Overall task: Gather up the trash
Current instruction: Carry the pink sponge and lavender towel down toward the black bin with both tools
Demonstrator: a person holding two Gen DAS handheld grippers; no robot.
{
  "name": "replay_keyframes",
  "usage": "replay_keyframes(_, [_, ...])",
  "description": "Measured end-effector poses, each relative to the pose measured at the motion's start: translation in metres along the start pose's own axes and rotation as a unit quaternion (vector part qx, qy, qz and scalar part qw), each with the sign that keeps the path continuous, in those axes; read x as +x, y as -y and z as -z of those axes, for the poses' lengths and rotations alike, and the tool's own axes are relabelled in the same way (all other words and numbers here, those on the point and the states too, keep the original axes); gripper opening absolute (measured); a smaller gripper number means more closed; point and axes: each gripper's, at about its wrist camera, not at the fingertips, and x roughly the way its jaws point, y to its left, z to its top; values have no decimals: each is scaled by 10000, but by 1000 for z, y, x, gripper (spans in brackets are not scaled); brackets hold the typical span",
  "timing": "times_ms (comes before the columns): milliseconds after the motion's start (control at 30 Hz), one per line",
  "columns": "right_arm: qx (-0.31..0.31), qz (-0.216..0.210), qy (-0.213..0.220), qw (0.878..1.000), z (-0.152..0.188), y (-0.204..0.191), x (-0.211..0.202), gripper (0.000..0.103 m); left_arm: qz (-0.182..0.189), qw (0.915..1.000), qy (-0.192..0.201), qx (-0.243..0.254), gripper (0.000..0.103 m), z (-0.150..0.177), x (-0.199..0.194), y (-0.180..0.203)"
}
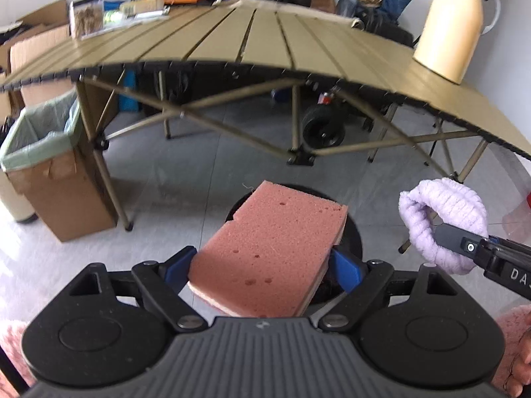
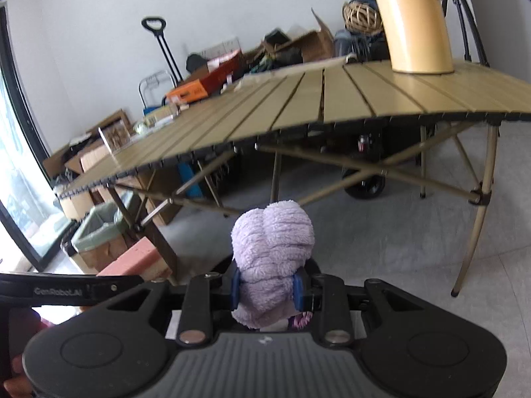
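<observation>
Flask [image 1: 454, 26] on table [image 1: 265, 39]; bin [image 1: 43, 165] beside table.

"GenRobot.AI" on left gripper [image 2: 66, 292], "DA" on right gripper [image 1: 497, 265]

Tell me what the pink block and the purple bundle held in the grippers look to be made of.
Pink block: looks like foam sponge, matte, with small open pores on top and a paler layer along its lower edge. Purple bundle: looks like plush or terry cloth, fuzzy, ribbed pile, folded over on itself; the exact fibre cannot be told.
</observation>
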Motion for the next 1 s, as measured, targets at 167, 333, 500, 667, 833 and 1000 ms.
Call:
replay_keyframes(167, [-21, 104, -317, 9994, 6, -4, 12, 28, -192, 9997, -70, -116, 87, 0, 11, -9])
replay_keyframes(333, [-101, 207, -511, 9984, 9, -8, 22, 28, -355, 9990, -168, -200, 86, -3, 24, -17])
replay_keyframes(500, [-150, 231, -709, 9971, 7, -13, 38, 28, -437, 9983, -179, -335, 86, -8, 33, -27])
replay_keyframes(667, [-185, 201, -909, 9955, 4, -17, 56, 28, -474, 9973, -231, -518, 86, -14, 41, -41])
replay_keyframes(833, [-202, 168, -1052, 9941, 2, -23, 77, 28, -525, 9961, -294, -642, 86, -19, 49, -51])
replay_keyframes(1000, [-263, 130, -1141, 9930, -3, -28, 95, 28, -581, 9953, -311, -705, 86, -26, 55, -56])
